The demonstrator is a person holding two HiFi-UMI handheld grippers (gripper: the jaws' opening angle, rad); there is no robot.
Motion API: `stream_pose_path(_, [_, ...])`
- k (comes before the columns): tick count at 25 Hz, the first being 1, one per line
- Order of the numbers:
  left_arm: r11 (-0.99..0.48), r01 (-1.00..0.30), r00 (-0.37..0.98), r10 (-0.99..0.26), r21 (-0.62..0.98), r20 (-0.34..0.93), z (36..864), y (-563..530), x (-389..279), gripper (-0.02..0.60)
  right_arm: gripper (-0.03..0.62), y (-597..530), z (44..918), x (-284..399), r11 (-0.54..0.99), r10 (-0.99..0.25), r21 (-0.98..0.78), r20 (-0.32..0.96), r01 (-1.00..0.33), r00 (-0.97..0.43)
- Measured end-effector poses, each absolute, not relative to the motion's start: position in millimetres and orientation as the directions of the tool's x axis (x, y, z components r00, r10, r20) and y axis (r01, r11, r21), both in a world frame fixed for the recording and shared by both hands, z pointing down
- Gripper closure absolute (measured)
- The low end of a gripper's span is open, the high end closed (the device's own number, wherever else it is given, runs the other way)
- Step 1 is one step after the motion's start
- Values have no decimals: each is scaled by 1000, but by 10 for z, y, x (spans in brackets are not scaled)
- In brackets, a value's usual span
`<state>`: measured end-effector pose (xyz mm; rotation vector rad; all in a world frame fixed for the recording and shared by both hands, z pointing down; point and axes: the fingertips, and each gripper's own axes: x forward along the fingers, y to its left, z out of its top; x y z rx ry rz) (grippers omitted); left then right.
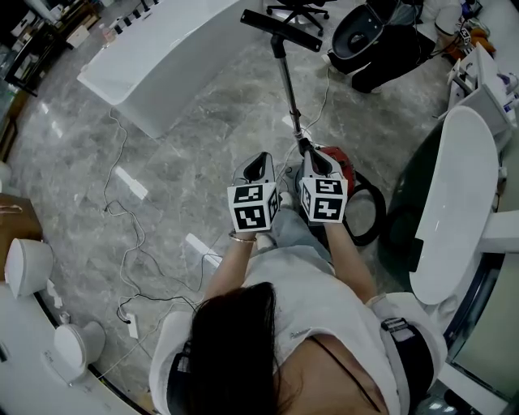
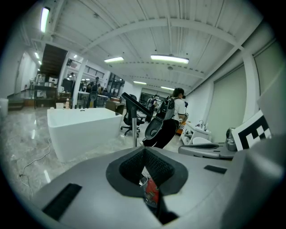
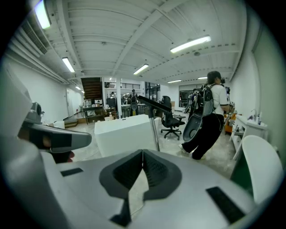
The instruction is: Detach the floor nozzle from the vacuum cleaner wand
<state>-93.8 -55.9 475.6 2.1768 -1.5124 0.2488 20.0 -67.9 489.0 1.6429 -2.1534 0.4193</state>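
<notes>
The vacuum wand (image 1: 288, 85) rises from the red vacuum body (image 1: 340, 166) and leans away from me. Its black floor nozzle (image 1: 280, 29) is attached at the raised far end. A black hose (image 1: 375, 212) loops beside the body. My left gripper (image 1: 259, 160) and right gripper (image 1: 315, 159) are side by side just short of the wand's lower end, both shut with nothing between the pads. In the left gripper view the gripper (image 2: 144, 151) faces the wand (image 2: 135, 132) and nozzle (image 2: 134, 102). The right gripper (image 3: 143, 154) likewise faces the wand (image 3: 155, 132) and nozzle (image 3: 157, 104).
A white bathtub (image 1: 162, 57) stands beyond the nozzle, an office chair (image 1: 298, 10) behind it. A person in black (image 3: 210, 120) stands at the far right. A long white fixture (image 1: 454, 203) lies to my right. Cables (image 1: 130, 235) trail over the marble floor at left.
</notes>
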Motion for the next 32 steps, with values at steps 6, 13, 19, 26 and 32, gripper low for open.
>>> stream_pose_path(6, [-255, -923, 359, -839, 288, 408, 4814, -782, -916, 577, 579, -934, 4880, 239, 277, -844, 8, 481, -961, -239])
stream_pose_path(13, [-221, -930, 335, -840, 295, 427, 4902, -1091, -885, 577, 579, -1294, 4877, 293, 313, -839, 2, 470, -950, -276])
stream_pose_path(19, [-201, -937, 313, -847, 287, 430, 4905, -1481, -922, 577, 579, -1706, 4842, 158, 364, -830, -25, 445, -931, -336])
stream_pose_path(26, [-194, -942, 301, -848, 274, 435, 4897, -1906, -919, 577, 579, -2135, 4762, 89, 428, -823, -41, 396, -903, -408])
stream_pose_path(32, [-184, -948, 286, -852, 261, 439, 4899, -2215, -899, 577, 579, -2415, 4789, 182, 416, -823, -44, 408, -908, -396])
